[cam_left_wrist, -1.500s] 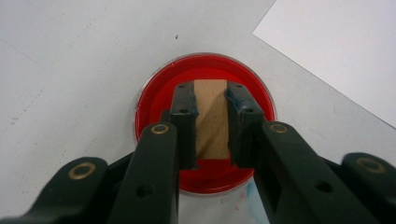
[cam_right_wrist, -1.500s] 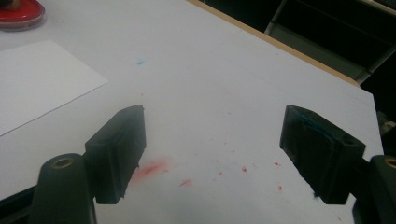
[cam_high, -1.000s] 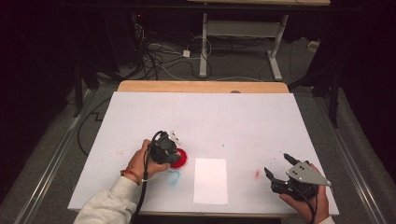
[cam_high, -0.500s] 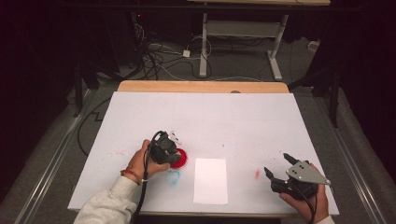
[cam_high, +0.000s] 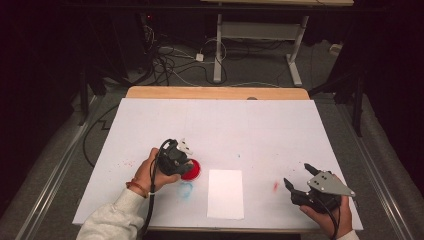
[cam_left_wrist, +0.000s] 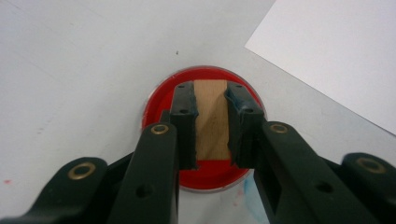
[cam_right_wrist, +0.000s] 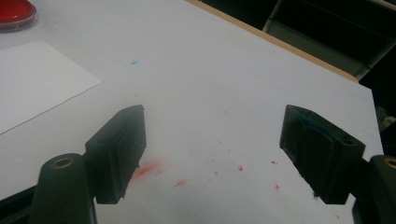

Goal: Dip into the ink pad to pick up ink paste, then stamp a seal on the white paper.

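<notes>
The left gripper (cam_left_wrist: 211, 122) is clenched on a small wooden stamp block (cam_left_wrist: 212, 119) and presses it down into the round red ink pad (cam_left_wrist: 156, 105). The pad sits on the white table cover (cam_high: 220, 125), just left of a blank sheet of paper (cam_high: 225, 193).

The right gripper (cam_right_wrist: 212, 156) waits with its jaws wide apart and nothing in them, low at the table's right side.

The block may slip between the pads if it is lifted fast. The ink pad may stick to it and come up too. Wet red ink could drip or smear on the cover before the block reaches the paper; red and blue spots already mark it.
</notes>
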Demonstrator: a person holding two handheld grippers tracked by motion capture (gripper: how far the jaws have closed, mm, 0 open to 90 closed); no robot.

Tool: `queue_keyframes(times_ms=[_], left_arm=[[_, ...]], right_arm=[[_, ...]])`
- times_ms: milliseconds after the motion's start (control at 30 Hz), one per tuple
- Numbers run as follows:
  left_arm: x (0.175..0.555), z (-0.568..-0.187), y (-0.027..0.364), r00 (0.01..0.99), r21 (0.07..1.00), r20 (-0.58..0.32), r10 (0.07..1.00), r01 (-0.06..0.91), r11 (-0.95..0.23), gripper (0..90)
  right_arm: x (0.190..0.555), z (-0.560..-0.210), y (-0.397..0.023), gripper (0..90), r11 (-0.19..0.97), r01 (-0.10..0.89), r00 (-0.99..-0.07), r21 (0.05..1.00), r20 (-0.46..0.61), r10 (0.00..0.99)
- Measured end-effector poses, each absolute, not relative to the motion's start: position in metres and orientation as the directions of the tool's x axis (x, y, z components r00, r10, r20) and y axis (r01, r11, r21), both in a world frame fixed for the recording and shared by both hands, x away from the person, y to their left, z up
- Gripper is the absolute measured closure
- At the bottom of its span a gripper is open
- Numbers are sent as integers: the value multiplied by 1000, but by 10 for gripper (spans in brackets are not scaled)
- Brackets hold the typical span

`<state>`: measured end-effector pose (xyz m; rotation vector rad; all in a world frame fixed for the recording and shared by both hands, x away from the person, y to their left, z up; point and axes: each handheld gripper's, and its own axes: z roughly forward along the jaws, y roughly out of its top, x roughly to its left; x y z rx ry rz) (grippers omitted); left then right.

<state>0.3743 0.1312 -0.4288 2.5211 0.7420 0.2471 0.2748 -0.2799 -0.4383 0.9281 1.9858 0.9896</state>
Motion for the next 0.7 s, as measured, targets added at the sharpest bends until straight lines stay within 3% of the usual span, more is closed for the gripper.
queue_keyframes(times_ms=[700], left_arm=[[357,-398,150,830,599,85,551,399,-694,738]], right_arm=[[272,-438,-284,226,443,273,-483,854,-276,831]])
